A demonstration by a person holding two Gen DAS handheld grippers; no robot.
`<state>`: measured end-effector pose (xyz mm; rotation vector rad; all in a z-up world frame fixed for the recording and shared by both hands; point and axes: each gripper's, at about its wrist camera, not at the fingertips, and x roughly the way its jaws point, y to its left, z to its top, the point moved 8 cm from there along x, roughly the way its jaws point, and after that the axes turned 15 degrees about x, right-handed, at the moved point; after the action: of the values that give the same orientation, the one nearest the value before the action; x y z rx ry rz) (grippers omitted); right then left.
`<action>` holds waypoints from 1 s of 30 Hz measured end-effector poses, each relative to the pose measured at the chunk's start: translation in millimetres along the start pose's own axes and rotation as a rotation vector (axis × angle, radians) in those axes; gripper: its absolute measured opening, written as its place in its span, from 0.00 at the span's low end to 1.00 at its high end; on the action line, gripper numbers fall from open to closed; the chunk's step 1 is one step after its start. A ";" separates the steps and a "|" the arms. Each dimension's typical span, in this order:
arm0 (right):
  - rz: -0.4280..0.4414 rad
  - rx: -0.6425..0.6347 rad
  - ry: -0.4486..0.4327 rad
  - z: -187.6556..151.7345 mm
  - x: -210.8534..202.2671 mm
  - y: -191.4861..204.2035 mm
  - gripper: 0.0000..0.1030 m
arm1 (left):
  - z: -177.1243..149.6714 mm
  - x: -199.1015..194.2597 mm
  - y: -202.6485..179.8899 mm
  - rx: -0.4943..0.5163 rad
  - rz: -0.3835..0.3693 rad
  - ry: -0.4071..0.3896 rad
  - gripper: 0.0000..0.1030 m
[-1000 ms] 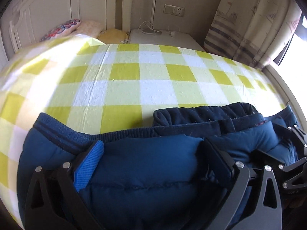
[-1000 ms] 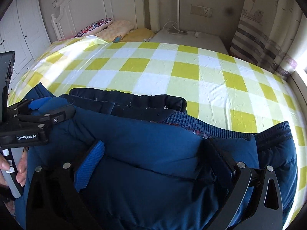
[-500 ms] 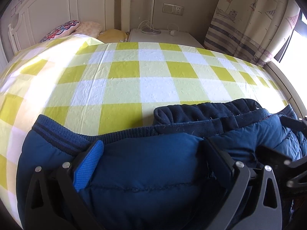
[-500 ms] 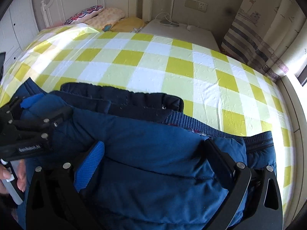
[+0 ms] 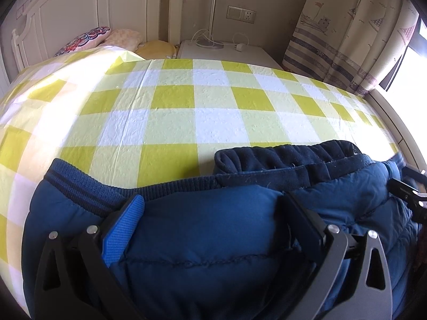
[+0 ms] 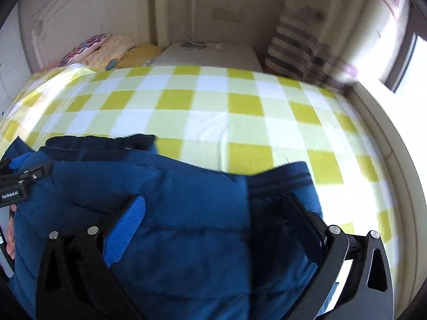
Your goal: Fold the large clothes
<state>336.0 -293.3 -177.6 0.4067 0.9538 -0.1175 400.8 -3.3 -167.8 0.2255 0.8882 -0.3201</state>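
I am holding the left gripper point(image 5: 210, 210) low over the blue padded jacket point(image 5: 202, 242), and its two fingers are standing wide apart with a thick bulge of the quilted fabric filling the gap between them; whether they are actually pinching that fabric I cannot tell. The jacket is lying across the near part of the bed, on the yellow-and-white checked sheet point(image 5: 213, 106), with its ribbed hem point(image 5: 88, 186) running along the far edge and a darker navy collar or lining point(image 5: 283, 157) bunching up beside it. My right gripper point(image 6: 218, 210) is sitting over the other end of the same jacket, its fingers likewise spread around a fold of blue cloth, and that view is blurring, so I cannot judge its grip either. At the left edge of the right view I am seeing the other gripper's black frame and part of a hand point(image 6: 10, 236). Pillows point(image 5: 93, 36) are resting by the white headboard point(image 5: 80, 13), and a striped curtain point(image 5: 347, 40) is hanging at the right.
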 end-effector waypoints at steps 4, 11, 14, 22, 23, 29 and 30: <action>0.028 0.004 0.013 -2.0 7.1 -2.5 0.96 | 2.1 -2.5 -1.6 0.009 0.019 0.012 0.98; 0.006 -0.026 -0.001 -5.1 8.4 -1.0 0.96 | 35.1 -51.9 -84.7 0.197 0.069 -0.099 0.98; 0.011 -0.018 -0.005 -4.9 7.2 -1.5 0.96 | 17.2 -7.7 -124.4 0.353 0.080 0.034 0.98; 0.020 -0.010 -0.007 -5.5 7.3 0.5 0.96 | 19.0 -43.6 -24.6 0.080 0.099 -0.066 0.96; 0.021 -0.010 -0.007 -5.3 7.3 0.6 0.96 | 13.9 -48.5 6.9 0.025 0.167 -0.064 0.97; 0.027 -0.009 -0.009 -4.4 7.0 -0.6 0.96 | -26.4 -24.1 73.2 -0.197 0.045 0.019 0.97; 0.027 -0.009 -0.008 -4.2 7.4 -0.6 0.96 | -25.2 -22.2 68.4 -0.162 0.083 0.034 0.98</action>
<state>337.0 -291.6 -186.0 0.4106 0.9399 -0.0905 394.5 72.4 -161.6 0.1174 0.9311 -0.1663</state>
